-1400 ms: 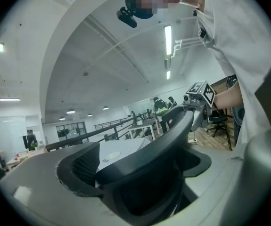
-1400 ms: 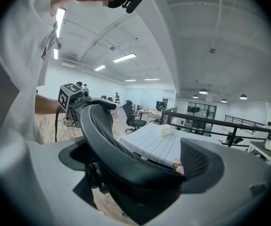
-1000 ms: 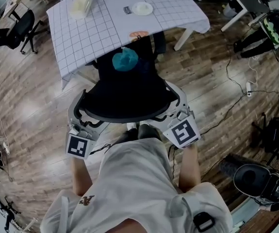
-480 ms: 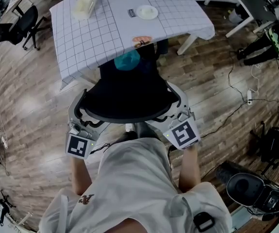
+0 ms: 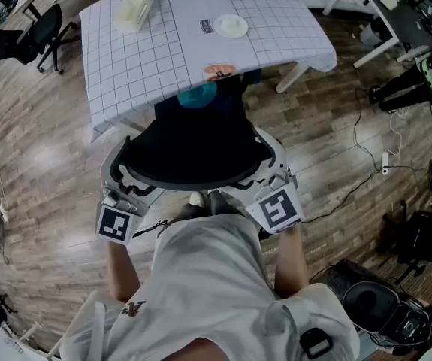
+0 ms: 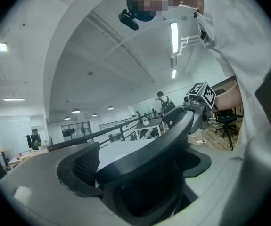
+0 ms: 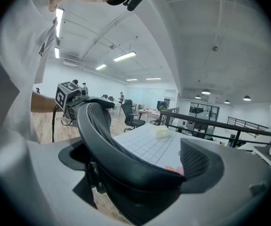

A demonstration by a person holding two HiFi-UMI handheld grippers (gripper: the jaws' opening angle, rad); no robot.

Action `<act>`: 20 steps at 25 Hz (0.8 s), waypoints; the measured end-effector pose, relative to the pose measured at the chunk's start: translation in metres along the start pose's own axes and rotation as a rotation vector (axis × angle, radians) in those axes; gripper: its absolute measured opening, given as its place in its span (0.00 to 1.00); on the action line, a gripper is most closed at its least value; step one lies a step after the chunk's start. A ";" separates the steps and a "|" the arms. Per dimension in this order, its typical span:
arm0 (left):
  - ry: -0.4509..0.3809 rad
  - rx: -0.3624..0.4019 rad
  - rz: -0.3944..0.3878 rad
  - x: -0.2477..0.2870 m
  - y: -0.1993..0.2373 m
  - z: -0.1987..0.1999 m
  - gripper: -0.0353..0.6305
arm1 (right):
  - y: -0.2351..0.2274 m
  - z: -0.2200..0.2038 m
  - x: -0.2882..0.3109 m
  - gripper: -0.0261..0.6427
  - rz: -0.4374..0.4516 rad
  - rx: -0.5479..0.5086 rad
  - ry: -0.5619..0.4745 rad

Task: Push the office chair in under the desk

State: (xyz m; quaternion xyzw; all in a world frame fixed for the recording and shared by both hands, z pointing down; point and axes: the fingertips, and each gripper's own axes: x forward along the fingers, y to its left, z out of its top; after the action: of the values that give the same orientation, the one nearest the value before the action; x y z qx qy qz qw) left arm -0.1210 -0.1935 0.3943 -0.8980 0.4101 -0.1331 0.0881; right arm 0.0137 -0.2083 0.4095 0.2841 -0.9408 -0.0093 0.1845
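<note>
The desk [image 5: 163, 59], under its gridded cloth, is your biggest hazard. Its near edge hangs over the seat, so an off-line push could drag the cloth and shift the plate [image 5: 231, 25] lying far on top. It could also knock the chair against the desk leg [image 5: 289, 76] on the right.

The office chair [image 5: 193, 149] is black and mesh-backed, seat front tucked under the near edge, backrest towards you.

Your left gripper [image 5: 118, 190] and right gripper [image 5: 276, 175] each have the backrest rim between their jaws, apparently clamped at its left and right ends. Uneven force would likely swivel the chair.

The teal thing [image 5: 198, 94] on the seat may snag the cloth.
</note>
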 end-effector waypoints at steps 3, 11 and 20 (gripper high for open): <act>0.012 0.001 0.006 0.008 0.005 -0.001 0.78 | -0.010 0.001 0.004 0.90 0.004 0.003 -0.004; -0.007 -0.010 0.032 0.024 0.019 0.000 0.78 | -0.028 0.003 0.017 0.90 0.021 -0.008 -0.005; -0.017 -0.009 0.033 0.037 0.032 0.001 0.78 | -0.044 0.006 0.028 0.90 0.016 -0.005 -0.007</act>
State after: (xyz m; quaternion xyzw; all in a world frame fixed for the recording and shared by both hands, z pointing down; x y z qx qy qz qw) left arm -0.1202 -0.2422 0.3914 -0.8926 0.4247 -0.1219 0.0898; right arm 0.0132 -0.2605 0.4086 0.2762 -0.9437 -0.0112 0.1819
